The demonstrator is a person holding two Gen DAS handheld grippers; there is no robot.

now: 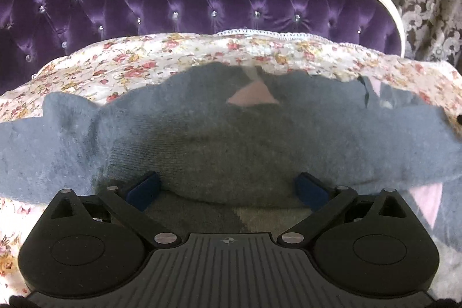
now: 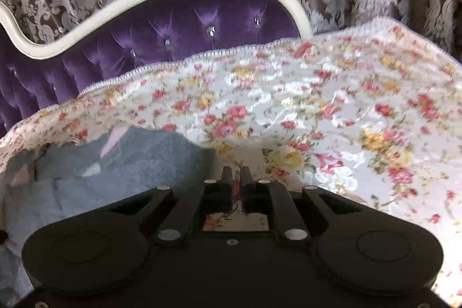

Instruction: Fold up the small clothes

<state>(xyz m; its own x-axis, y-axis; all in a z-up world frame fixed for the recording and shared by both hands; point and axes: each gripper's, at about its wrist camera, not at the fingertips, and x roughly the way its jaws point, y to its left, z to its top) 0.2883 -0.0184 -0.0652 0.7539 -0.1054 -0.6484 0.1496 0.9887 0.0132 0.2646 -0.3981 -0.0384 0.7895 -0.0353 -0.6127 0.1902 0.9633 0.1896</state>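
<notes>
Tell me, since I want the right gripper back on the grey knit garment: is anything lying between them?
Nothing visible does. The right gripper, jaws shut and empty, hangs over bare floral cover; the grey knit garment lies just to its left.

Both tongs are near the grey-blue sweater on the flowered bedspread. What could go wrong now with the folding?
1. The left tongs stand open around a thick bunch of the sweater; closing may catch several layers and spoil the fold.
2. The right tongs are shut with nothing in them, over the bedspread beside the sweater's edge; a grab there could pinch the bedspread.
</notes>
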